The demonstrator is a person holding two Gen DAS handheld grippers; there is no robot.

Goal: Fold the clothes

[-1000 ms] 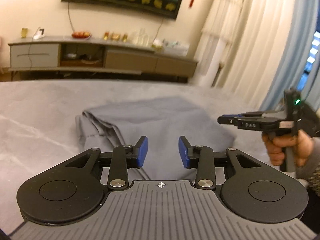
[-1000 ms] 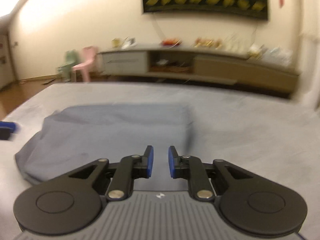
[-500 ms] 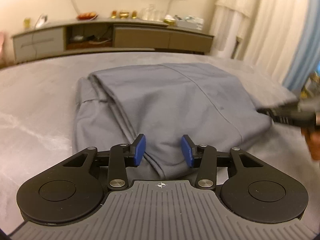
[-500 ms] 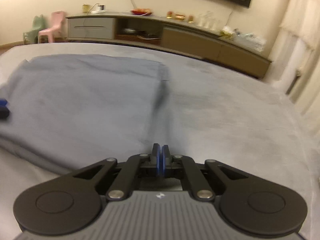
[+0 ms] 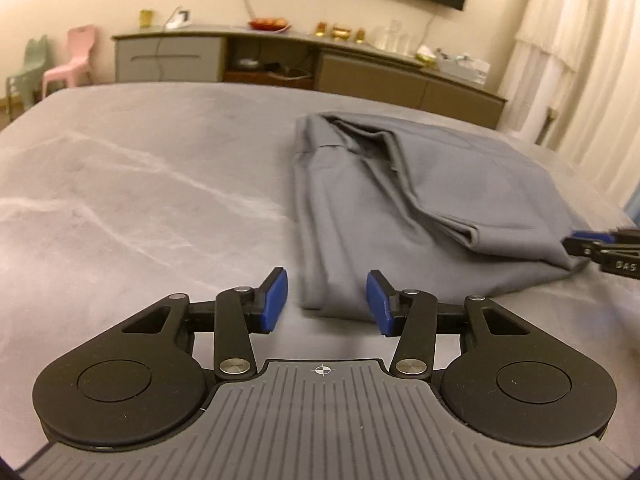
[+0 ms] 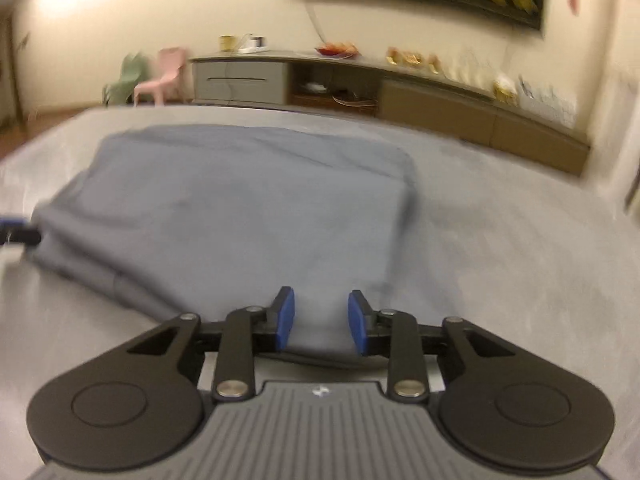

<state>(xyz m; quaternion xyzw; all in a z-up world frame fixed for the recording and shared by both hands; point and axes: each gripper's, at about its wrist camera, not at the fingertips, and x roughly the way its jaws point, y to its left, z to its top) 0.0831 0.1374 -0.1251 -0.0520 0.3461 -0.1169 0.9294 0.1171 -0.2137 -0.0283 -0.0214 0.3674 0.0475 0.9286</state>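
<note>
A grey folded garment (image 5: 424, 200) lies on the grey marbled table (image 5: 140, 184). My left gripper (image 5: 327, 304) is open, its blue pads on either side of the garment's near left corner, holding nothing. My right gripper (image 6: 320, 322) is open at the garment's (image 6: 240, 208) near right edge, and the cloth lies between its pads. The right gripper's tips also show at the right edge of the left wrist view (image 5: 600, 244), by the garment's right corner. The left gripper's tip shows at the left edge of the right wrist view (image 6: 16, 232).
A long low sideboard (image 5: 304, 64) with small items stands against the far wall. Pink and green children's chairs (image 5: 72, 60) stand at the far left. White curtains (image 5: 580, 60) hang at the right. Bare tabletop lies left of the garment.
My right gripper was shut half a second ago and is now open at the garment's edge. My left gripper has shifted left to the garment's near left corner and stays open.
</note>
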